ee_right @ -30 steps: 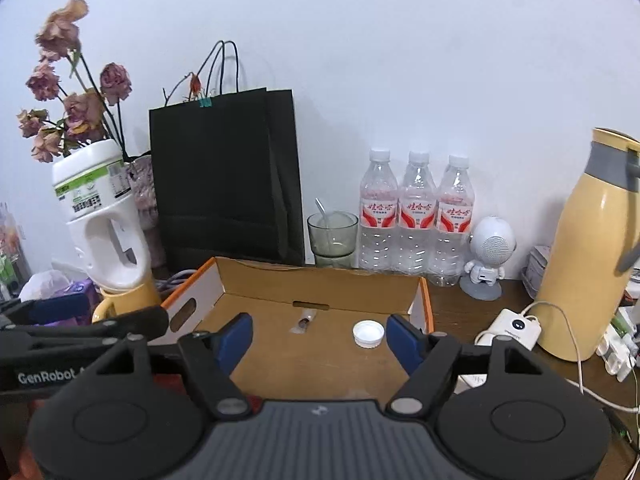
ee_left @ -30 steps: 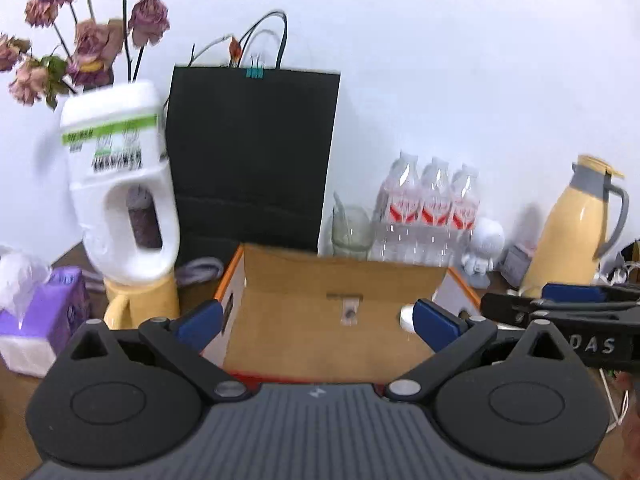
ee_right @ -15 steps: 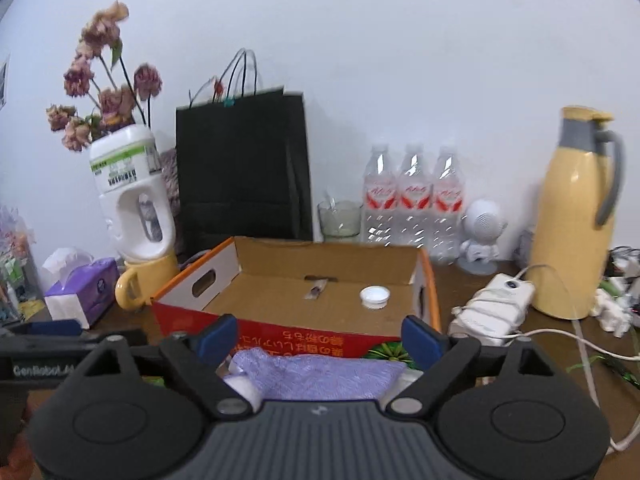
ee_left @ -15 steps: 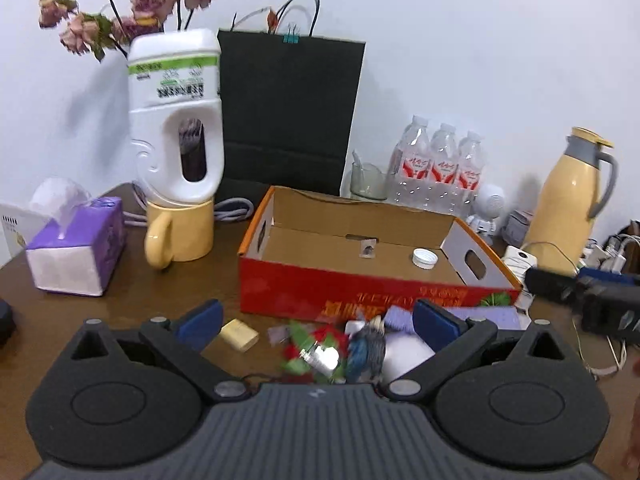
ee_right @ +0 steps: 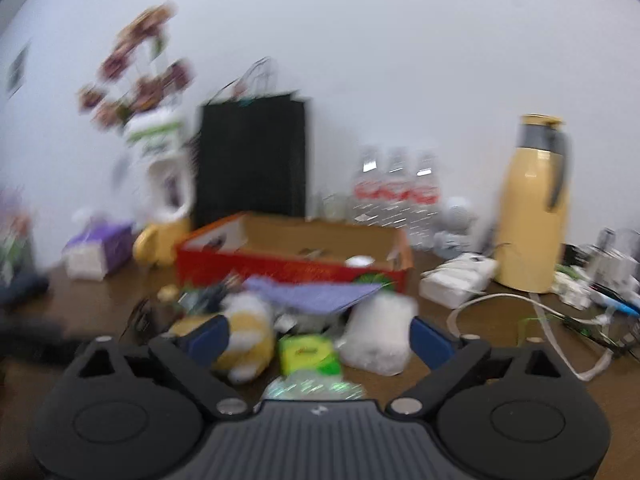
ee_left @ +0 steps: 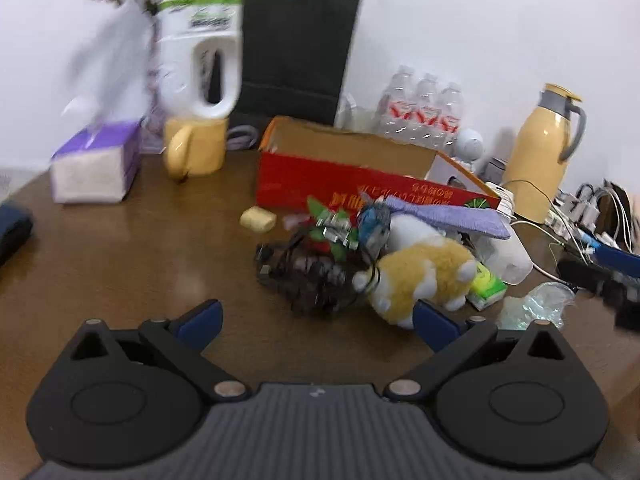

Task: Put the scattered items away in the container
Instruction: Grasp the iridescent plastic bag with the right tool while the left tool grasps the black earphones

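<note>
Two views inspected: left wrist first, then right wrist.

Left wrist, jaws: left gripper (ee_left: 316, 318) is hanging over the bench (ee_left: 120, 264) with its jaws wide apart and nothing between them.

Left wrist, items: plush toy (ee_left: 424, 276), dark tangle (ee_left: 304, 276), purple cloth (ee_left: 444, 216), green packet (ee_left: 486, 284), small yellow block (ee_left: 258, 219) and crumpled clear wrap (ee_left: 532, 304) are lying loose, heaped just in front of the box.

Left wrist, container: red cardboard box (ee_left: 360, 172) is standing behind the heap, open at the top.

Right wrist, jaws: right gripper (ee_right: 316, 338) is narrowing slightly from a wide spread; no pad is pressing on anything, though the plush toy (ee_right: 244, 336) and green packet (ee_right: 308, 354) are sitting in the gap. Picture is blurring.

Right wrist, container: red cardboard box (ee_right: 292, 256) is holding a small white cap (ee_right: 358, 261) and little else; sorting is barely begun.

Step in hand, judged: each gripper is lining up on the heap. Advisable to single out one free, topmost item, centre it between the pads, and avoid snagging the dark tangle's strands or the white cable (ee_right: 520, 304) nearby.
</note>
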